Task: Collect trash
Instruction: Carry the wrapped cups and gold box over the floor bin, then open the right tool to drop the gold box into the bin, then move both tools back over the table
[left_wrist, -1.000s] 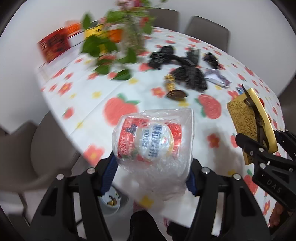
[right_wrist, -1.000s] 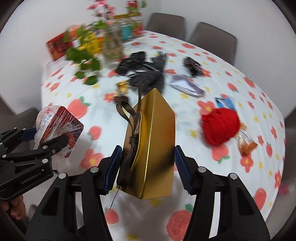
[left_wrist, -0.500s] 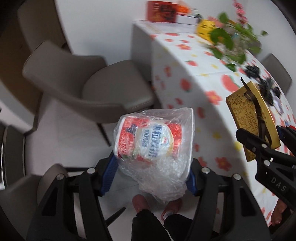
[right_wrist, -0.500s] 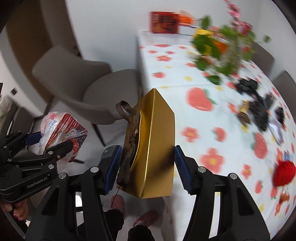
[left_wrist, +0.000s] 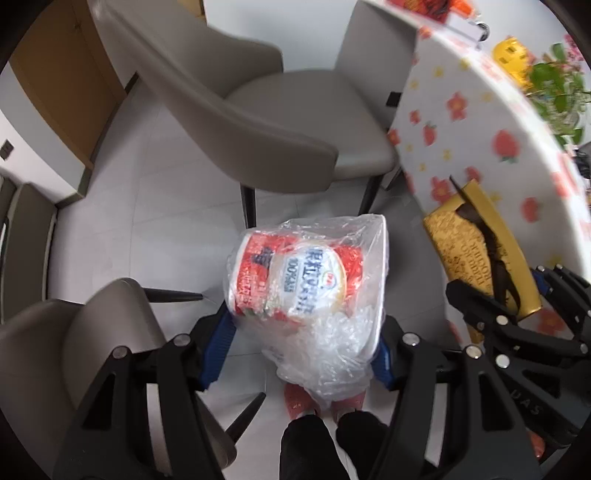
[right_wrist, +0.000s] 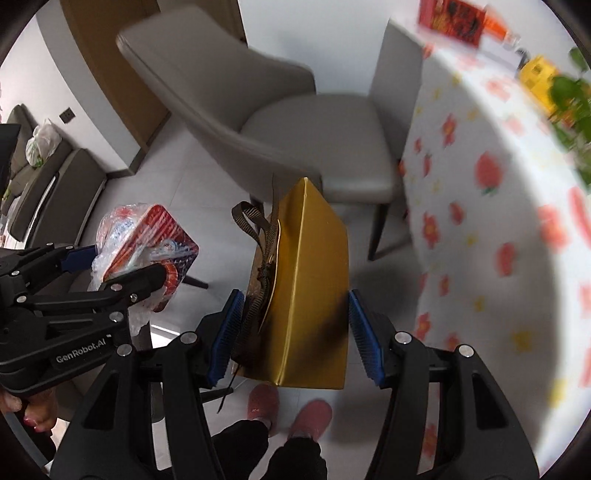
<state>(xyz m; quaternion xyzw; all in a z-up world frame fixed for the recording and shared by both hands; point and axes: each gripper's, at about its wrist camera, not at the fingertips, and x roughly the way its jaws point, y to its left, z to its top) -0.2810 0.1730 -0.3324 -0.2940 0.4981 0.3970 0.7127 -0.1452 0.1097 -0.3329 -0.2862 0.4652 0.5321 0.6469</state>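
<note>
To the right of both your grippers curves the surface (left_wrist: 491, 122), draped in a white cloth printed with red fruit and flowers, with a leafy plant (left_wrist: 557, 92) and a yellow box (right_wrist: 537, 75) at its far edge. Ahead of them stands a grey upholstered chair (left_wrist: 295, 122) on a pale tiled floor (left_wrist: 173, 225), and a wooden door (left_wrist: 55, 77) lies off to the left. A second ago both grippers looked across the surface at black scraps and a red ball; now they point steeply down beside it, with your pink slippers (right_wrist: 288, 408) below. Your left gripper (left_wrist: 303, 350) is clamped on a red-and-white printed cup in a crumpled clear plastic bag (left_wrist: 306, 288), which bulges between the blue pads. Your right gripper (right_wrist: 291, 332) is clamped on a gold gift box (right_wrist: 314, 288) with a brown ribbon, held upright just right of the left gripper.
</note>
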